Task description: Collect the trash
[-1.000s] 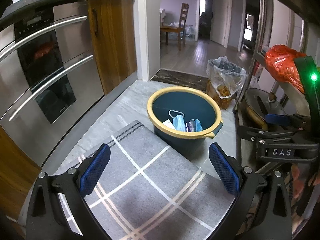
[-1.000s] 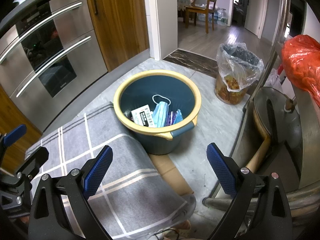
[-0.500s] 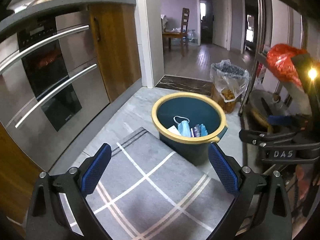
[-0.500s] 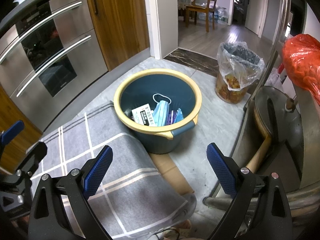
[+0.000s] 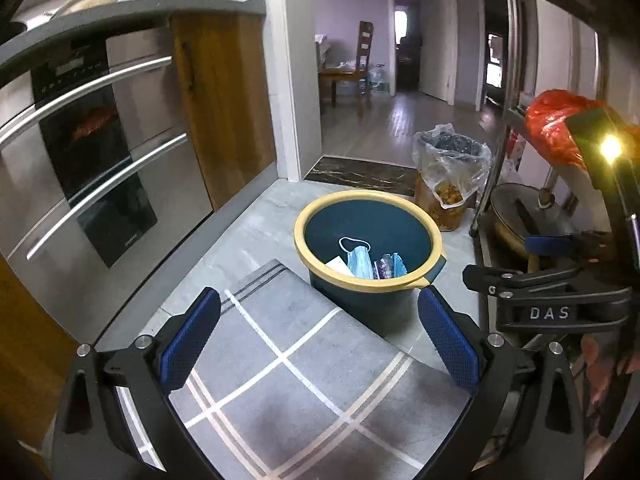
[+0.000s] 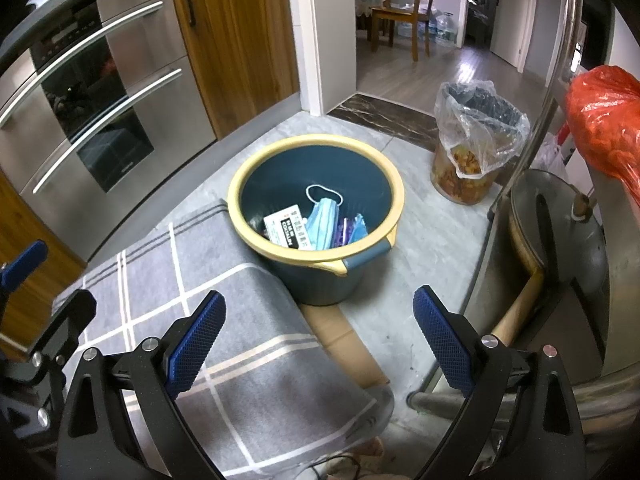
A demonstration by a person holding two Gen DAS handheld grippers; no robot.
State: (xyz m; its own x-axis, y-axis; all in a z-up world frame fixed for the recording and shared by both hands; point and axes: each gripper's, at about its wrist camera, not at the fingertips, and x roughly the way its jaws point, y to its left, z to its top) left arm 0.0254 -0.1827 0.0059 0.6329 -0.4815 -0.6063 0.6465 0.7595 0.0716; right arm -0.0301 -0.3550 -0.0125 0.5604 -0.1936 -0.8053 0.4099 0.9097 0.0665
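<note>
A dark teal bucket with a yellow rim [image 5: 298,236] [image 6: 240,184] stands on the grey floor. Inside lie a blue face mask [image 5: 358,262] [image 6: 322,224], a white carton [image 6: 286,230] and small purple and blue wrappers [image 6: 352,230]. My left gripper [image 5: 320,334] is open and empty, above the grey checked mat [image 5: 280,380], short of the bucket. My right gripper [image 6: 320,332] is open and empty, above the mat's edge, in front of the bucket. The right gripper's body also shows at the right of the left wrist view.
A steel oven front [image 5: 92,184] and a wooden cabinet [image 5: 224,96] line the left. A bag-lined bin [image 6: 472,148] stands behind the bucket. A metal rack with a pan [image 6: 560,224] and a red bag [image 6: 604,128] is at the right. Flat cardboard [image 6: 340,344] lies beside the mat.
My left gripper has pulled back and risen, so the bucket looks smaller and farther. My right gripper has stayed nearly still. Both stay open.
</note>
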